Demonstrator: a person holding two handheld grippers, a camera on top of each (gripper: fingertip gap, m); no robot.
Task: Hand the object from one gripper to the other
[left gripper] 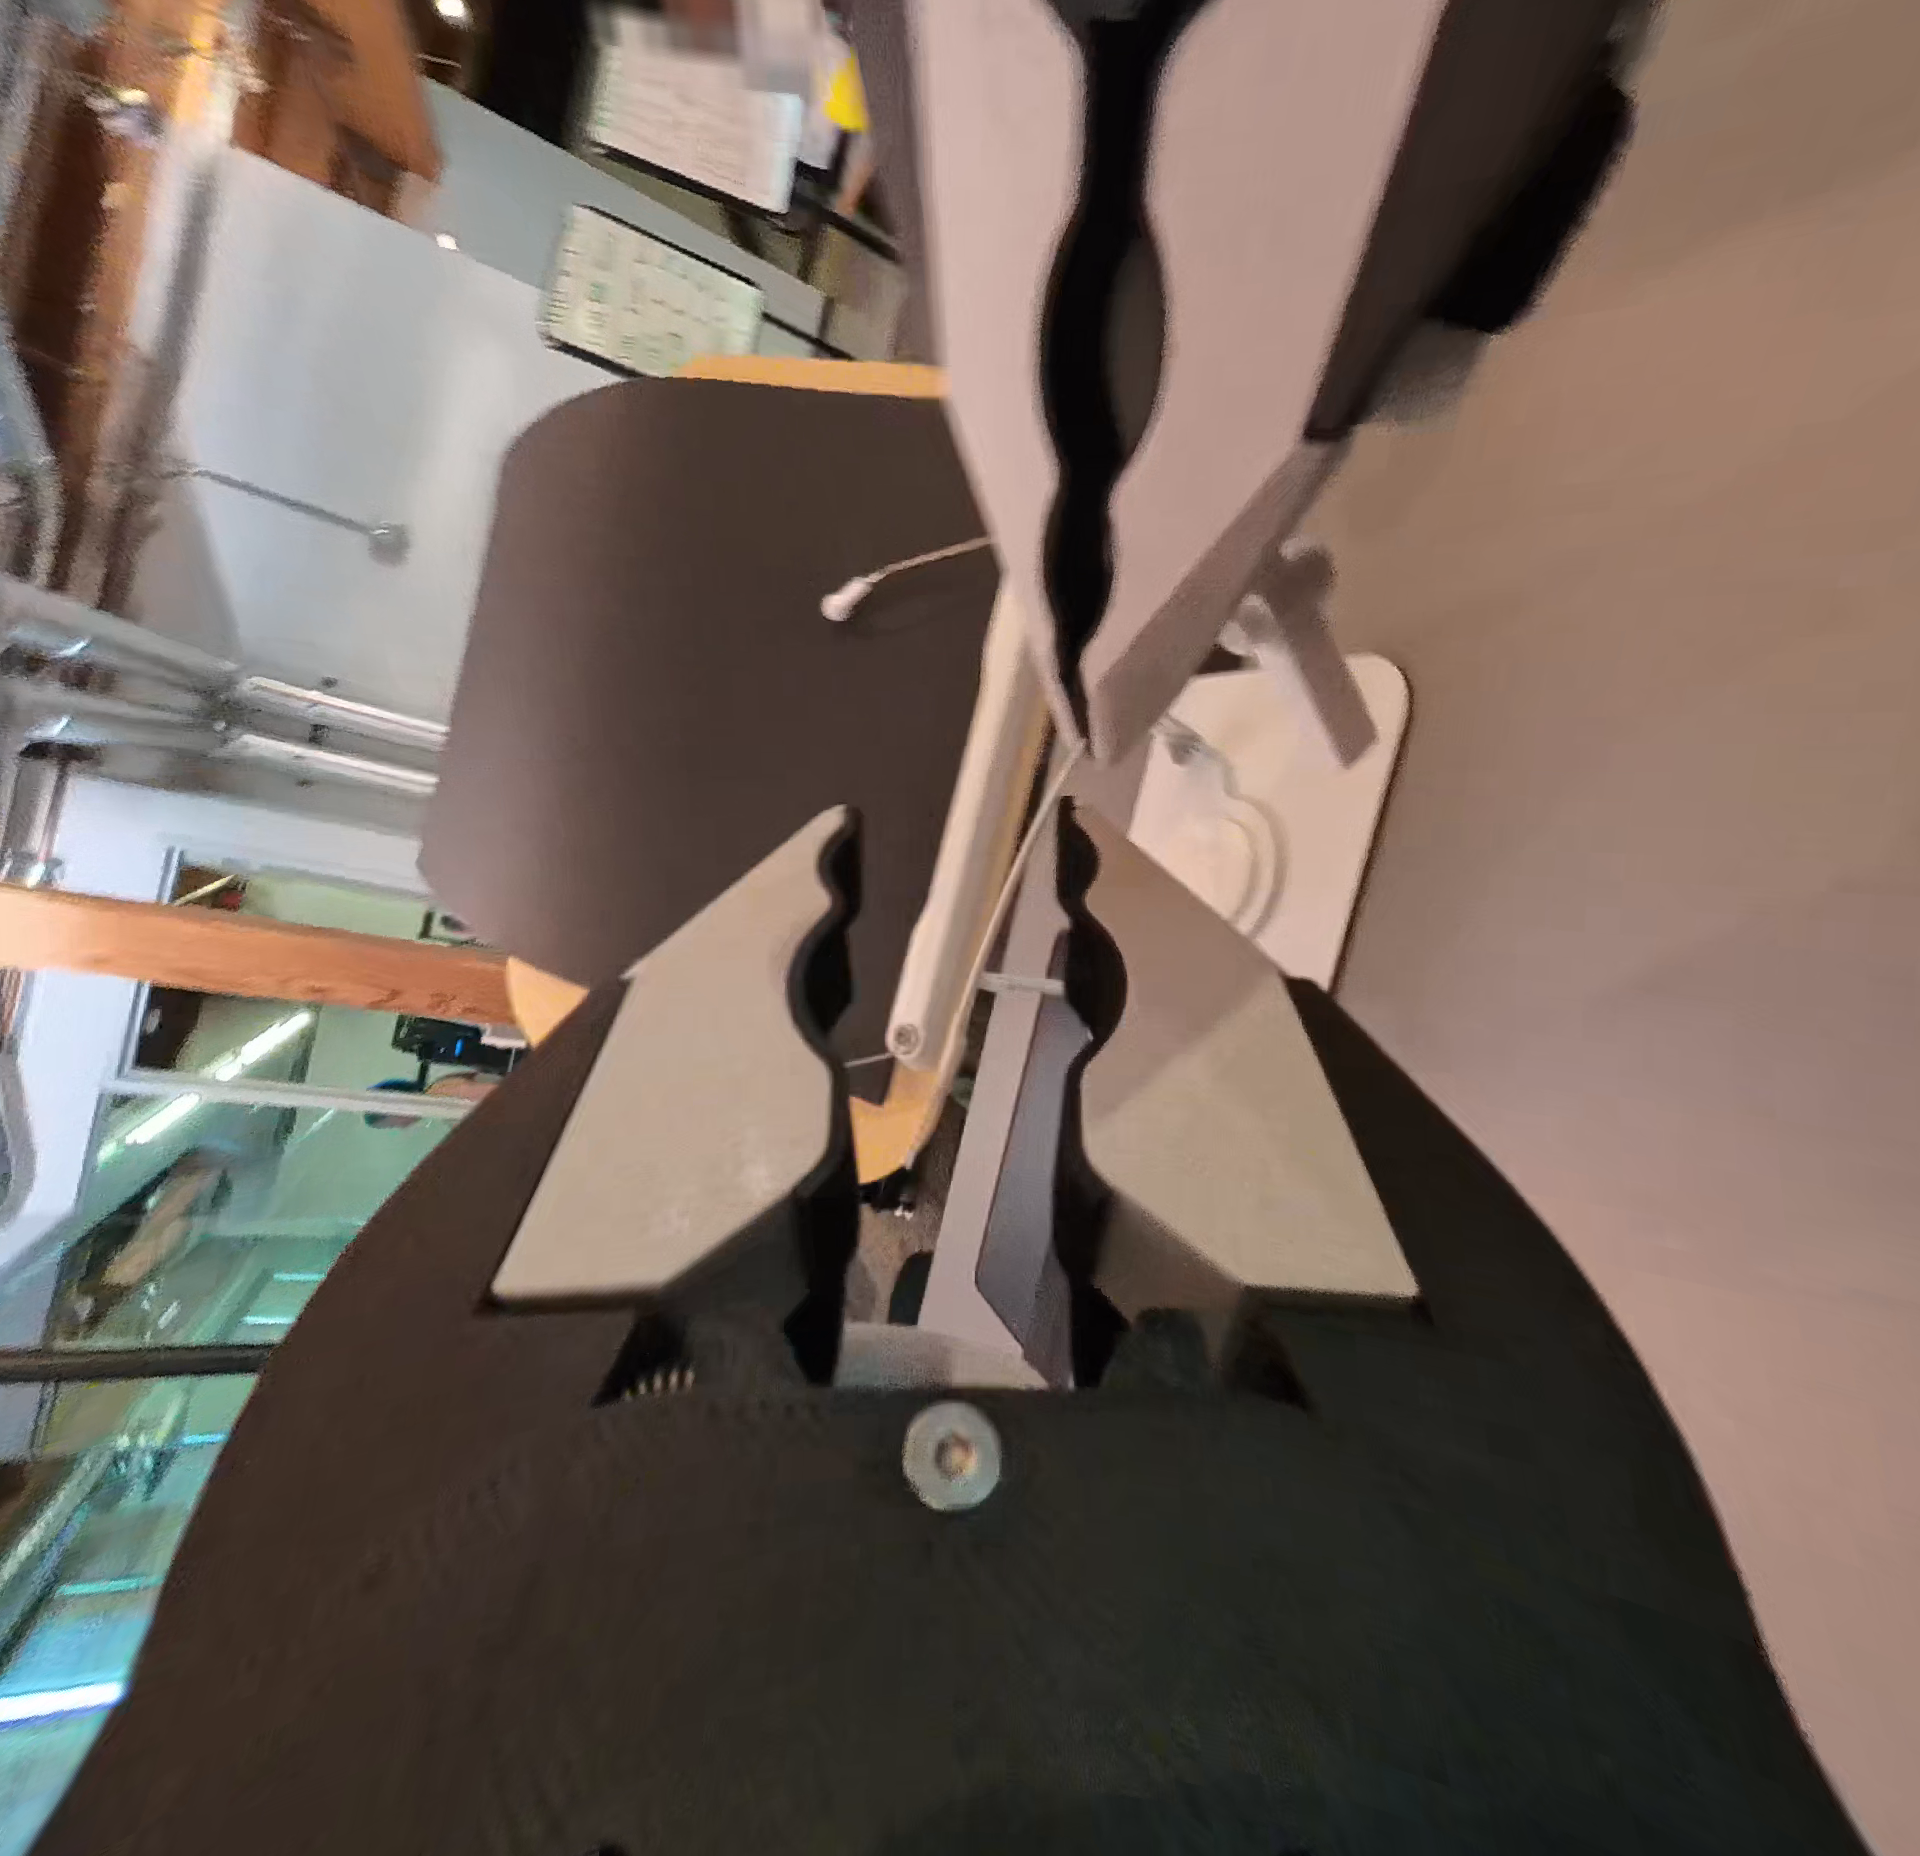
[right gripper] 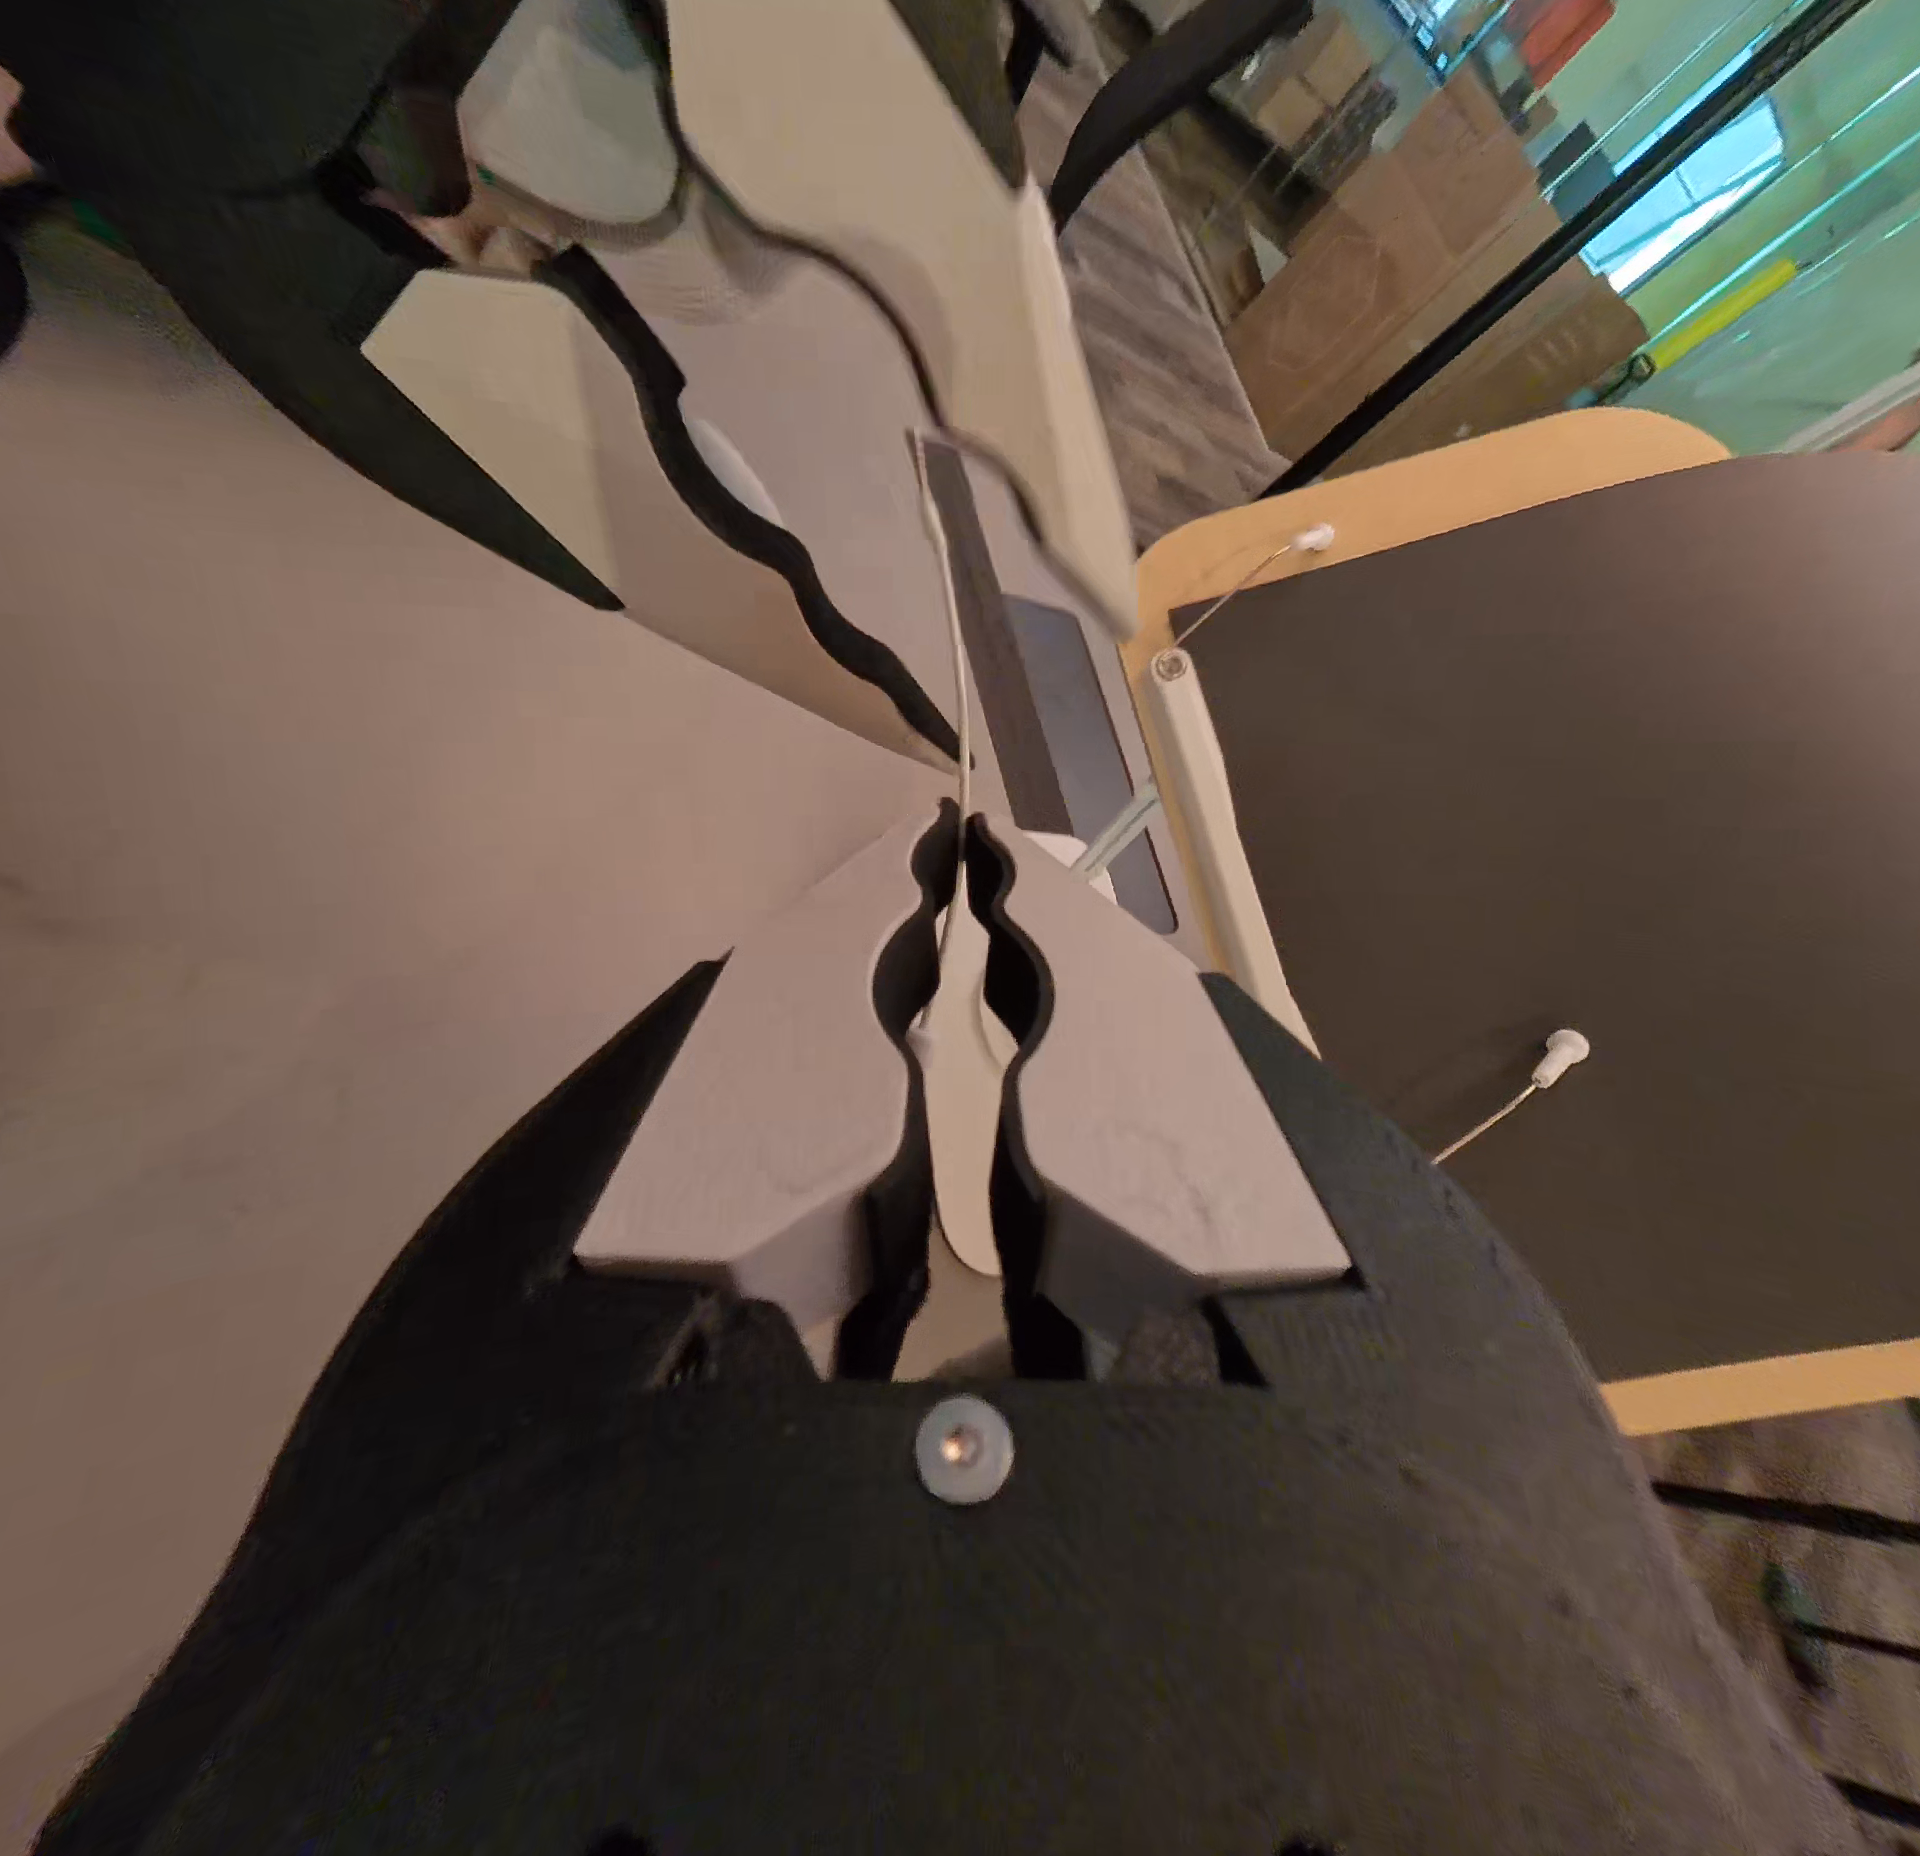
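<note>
The object is a thin white flat piece, seen edge-on. My right gripper is shut on it, and the piece fills the gap between its fingers. A thin white edge runs out past the tips and up between the fingers of my left gripper. In the left wrist view my left gripper is open. The thin white edge passes between its fingers, closer to the right one. The right gripper comes down from the top with its tips together. I cannot tell whether the left fingers touch the piece.
A beige table lies under both grippers and also shows in the right wrist view. A white card with a cutout lies beyond the right gripper's tips. A black chair with a wooden rim and a white tube stand close by. My two grippers' fingertips are within a few centimetres of each other.
</note>
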